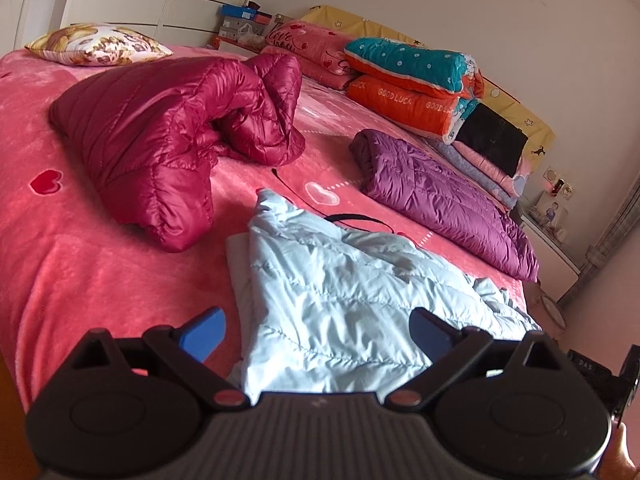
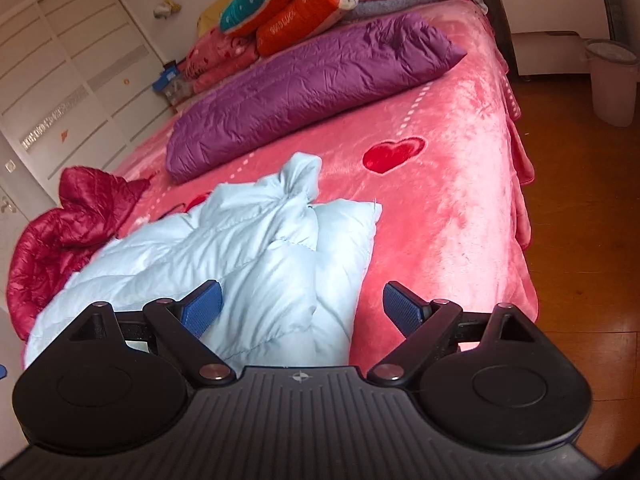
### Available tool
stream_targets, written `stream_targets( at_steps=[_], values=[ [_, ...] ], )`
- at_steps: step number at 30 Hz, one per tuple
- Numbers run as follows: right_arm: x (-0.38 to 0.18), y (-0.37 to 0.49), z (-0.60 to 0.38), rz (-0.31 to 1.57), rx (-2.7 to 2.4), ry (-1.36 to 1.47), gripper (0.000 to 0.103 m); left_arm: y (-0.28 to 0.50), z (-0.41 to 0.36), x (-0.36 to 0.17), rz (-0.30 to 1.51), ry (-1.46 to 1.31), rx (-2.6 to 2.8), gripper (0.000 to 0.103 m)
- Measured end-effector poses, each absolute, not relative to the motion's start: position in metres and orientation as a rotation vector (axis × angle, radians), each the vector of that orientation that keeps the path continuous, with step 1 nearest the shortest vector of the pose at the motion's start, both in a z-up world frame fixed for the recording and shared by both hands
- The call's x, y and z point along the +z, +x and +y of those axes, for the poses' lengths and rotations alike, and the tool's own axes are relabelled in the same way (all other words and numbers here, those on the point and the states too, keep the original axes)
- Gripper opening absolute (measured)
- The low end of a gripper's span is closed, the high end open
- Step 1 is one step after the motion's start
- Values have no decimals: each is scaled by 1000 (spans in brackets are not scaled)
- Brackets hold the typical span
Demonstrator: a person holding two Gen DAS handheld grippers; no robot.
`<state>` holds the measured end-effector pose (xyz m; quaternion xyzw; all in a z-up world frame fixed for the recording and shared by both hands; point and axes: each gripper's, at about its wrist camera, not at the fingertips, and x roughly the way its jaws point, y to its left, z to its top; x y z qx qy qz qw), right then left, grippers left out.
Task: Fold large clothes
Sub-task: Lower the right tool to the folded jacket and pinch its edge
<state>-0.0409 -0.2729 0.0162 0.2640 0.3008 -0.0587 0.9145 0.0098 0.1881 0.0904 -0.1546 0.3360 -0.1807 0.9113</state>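
A light blue padded jacket [image 1: 340, 292] lies crumpled on the pink bed near its front edge; it also shows in the right wrist view [image 2: 248, 256]. My left gripper [image 1: 316, 334] is open and empty, hovering over the jacket's near edge. My right gripper [image 2: 302, 308] is open and empty, just above the jacket's near right part. A dark red padded jacket [image 1: 168, 136] lies bunched at the left, also seen in the right wrist view [image 2: 68, 220]. A purple padded jacket [image 1: 440, 196] lies folded to the right, also in the right wrist view [image 2: 304, 88].
The pink blanket [image 1: 80, 260] with red hearts covers the bed. Folded quilts [image 1: 412, 84] and pillows are stacked at the headboard. A floral pillow [image 1: 96, 44] lies far left. A white nightstand [image 2: 548, 12] and a pale bin [image 2: 612, 80] stand on the wooden floor [image 2: 580, 240] to the right.
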Motion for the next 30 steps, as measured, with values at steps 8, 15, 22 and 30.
stream_targets(
  at_steps=[8, 15, 22, 30],
  values=[
    [6, -19, -285, 639, -46, 642, 103, 35, 196, 72, 739, -389, -375, 98],
    [1, -11, -291, 614, 62, 787, 103, 58, 198, 56, 780, -450, -388, 98],
    [-4, -3, -291, 631, 170, 882, 103, 83, 196, 41, 828, -512, -424, 98],
    [-5, 2, -289, 639, 288, 940, 103, 108, 184, 28, 893, -531, -473, 102]
  ],
)
